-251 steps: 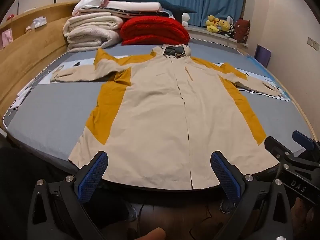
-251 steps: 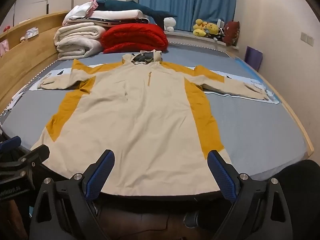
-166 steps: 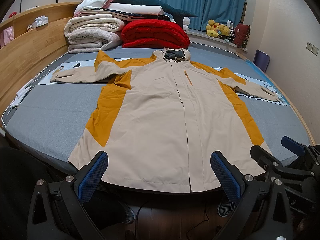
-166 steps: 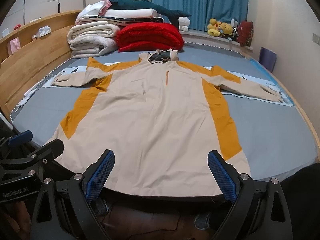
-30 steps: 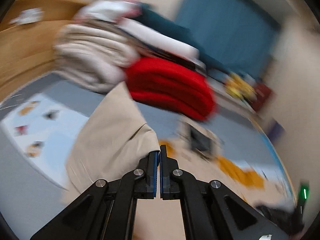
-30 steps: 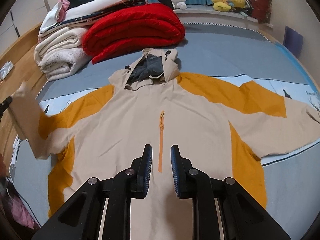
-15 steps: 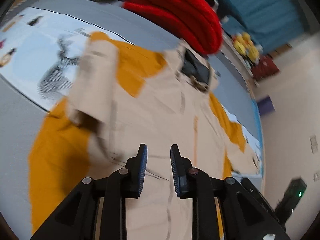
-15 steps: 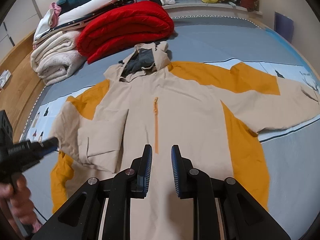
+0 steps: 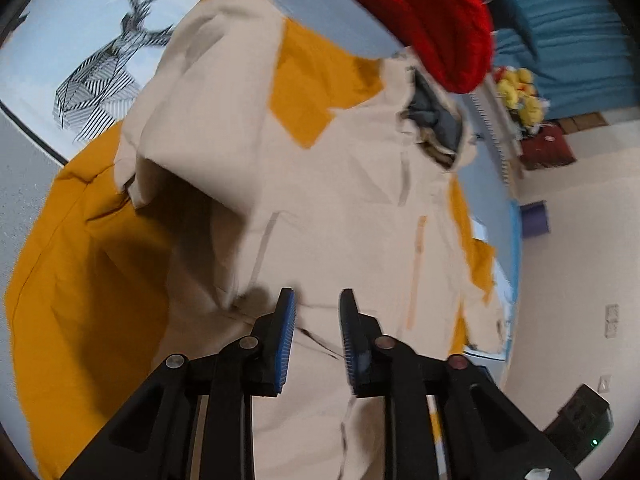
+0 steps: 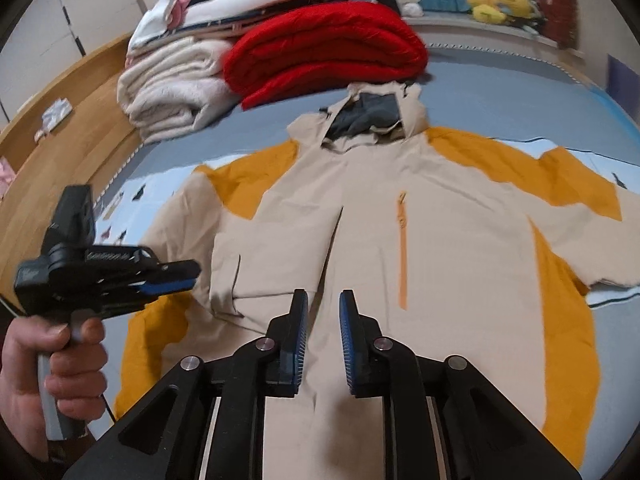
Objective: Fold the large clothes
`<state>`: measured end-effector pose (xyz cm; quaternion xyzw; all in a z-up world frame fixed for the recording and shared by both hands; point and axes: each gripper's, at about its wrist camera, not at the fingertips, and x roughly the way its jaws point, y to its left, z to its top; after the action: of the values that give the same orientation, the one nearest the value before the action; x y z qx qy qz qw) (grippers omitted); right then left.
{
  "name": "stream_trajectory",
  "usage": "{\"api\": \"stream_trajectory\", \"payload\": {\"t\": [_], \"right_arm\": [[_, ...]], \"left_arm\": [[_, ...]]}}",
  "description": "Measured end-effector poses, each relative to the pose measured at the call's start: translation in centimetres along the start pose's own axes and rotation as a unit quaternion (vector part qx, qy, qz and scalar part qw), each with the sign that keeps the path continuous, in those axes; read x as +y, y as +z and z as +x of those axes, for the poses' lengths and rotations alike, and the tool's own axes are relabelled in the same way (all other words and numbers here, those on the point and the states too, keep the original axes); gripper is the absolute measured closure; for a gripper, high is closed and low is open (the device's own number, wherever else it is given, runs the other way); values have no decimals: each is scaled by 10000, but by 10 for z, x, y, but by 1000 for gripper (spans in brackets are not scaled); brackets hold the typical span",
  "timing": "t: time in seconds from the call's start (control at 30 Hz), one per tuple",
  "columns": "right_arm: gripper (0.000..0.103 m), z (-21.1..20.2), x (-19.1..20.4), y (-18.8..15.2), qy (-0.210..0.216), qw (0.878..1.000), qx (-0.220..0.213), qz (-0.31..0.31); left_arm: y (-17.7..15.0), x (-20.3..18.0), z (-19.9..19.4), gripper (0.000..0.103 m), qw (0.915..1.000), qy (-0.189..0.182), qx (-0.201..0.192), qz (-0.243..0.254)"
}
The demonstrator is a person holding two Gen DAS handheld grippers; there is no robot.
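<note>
Beige-and-mustard jacket (image 10: 400, 248) lies flat on the bed (image 10: 520, 100), one sleeve (image 10: 224, 256) folded in. Left gripper (image 9: 316, 322) opening, right gripper (image 10: 323, 322) closing, both empty.

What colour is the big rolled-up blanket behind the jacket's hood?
Bright red blanket; clearest in the right wrist view.

One big jacket (image 10: 420, 240) lies on one bed (image 10: 520, 104). The jacket has one hood (image 10: 372, 120) and two sleeves, one folded in and one spread out flat. There are two grippers, a left one (image 10: 176, 276) and a right one (image 10: 323, 328). One hand (image 10: 52, 360) shows. At the far edge of the bed sit one red blanket (image 10: 320, 52) and one cream blanket (image 10: 172, 84).
</note>
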<state>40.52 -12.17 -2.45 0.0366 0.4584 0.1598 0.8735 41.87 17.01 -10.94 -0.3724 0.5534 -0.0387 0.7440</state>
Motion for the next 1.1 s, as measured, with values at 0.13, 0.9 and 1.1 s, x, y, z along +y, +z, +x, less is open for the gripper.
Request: {"api": "stream_trajectory", "payload": {"t": [0.13, 0.9, 1.1], "right_arm": [[84, 18, -1, 5, 130, 9998, 172, 3], [58, 43, 18, 9, 511, 9942, 299, -896], [52, 43, 30, 3, 627, 9916, 249, -1108]], "left_arm": [[8, 6, 16, 68, 9986, 514, 138, 24], [9, -52, -3, 102, 9906, -1076, 105, 839], [-10, -74, 12, 103, 9815, -1547, 491, 1018]]}}
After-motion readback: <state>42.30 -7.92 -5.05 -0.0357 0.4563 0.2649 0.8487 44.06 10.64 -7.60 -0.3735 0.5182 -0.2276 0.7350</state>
